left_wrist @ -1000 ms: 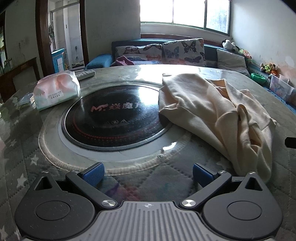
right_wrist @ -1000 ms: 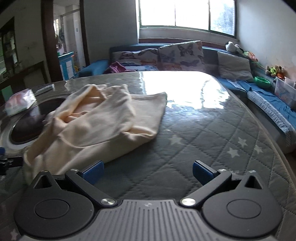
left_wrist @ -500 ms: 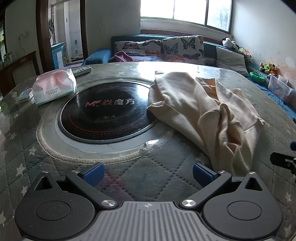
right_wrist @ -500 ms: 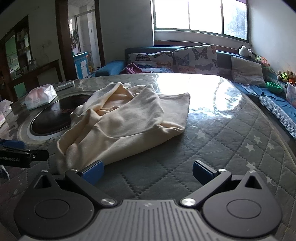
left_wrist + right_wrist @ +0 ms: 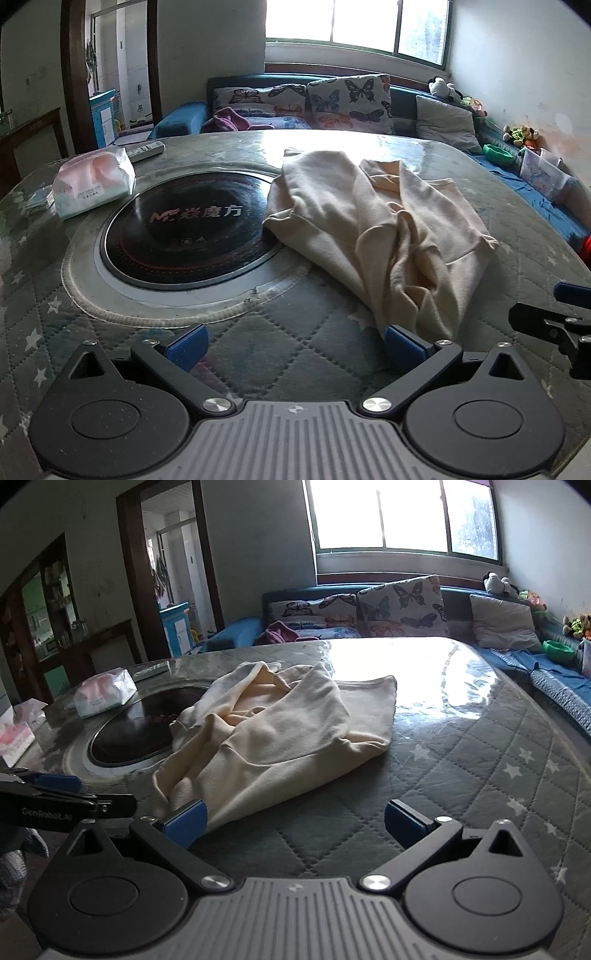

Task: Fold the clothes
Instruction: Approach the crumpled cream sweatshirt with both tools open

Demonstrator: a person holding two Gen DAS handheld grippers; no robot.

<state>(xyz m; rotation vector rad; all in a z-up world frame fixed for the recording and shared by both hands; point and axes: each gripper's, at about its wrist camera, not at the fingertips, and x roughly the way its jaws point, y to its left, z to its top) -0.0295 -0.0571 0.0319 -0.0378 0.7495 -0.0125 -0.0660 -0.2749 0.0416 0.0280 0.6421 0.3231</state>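
Daylight from the far window glares off a round table [image 5: 498,738] covered in a grey quilted, star-printed cloth under clear film, with a dark glass cooktop [image 5: 184,229] sunk in its middle. Folding looks barely begun: the cream garment [image 5: 376,225] lies in a rumpled heap, creased and doubled over itself, with no neat fold showing, so by my judgement the spreading, smoothing and folding are all left to do.

Seen along the left gripper [image 5: 293,345], whose blue-padded fingers stand wide apart and hold nothing, the garment's near end lies just ahead of the right-hand finger and runs away beyond it, one edge draped over the cooktop rim. Along the right gripper [image 5: 295,823], equally spread and empty, the heap's near corner sits just beyond the left-hand finger, perhaps touching it.

As for containers, a soft tissue pack [image 5: 94,181] rests beyond the left gripper's left-hand finger, tissue showing at its top. A clear storage bin [image 5: 543,175] sits off the table to the far right, its contents too small to tell.
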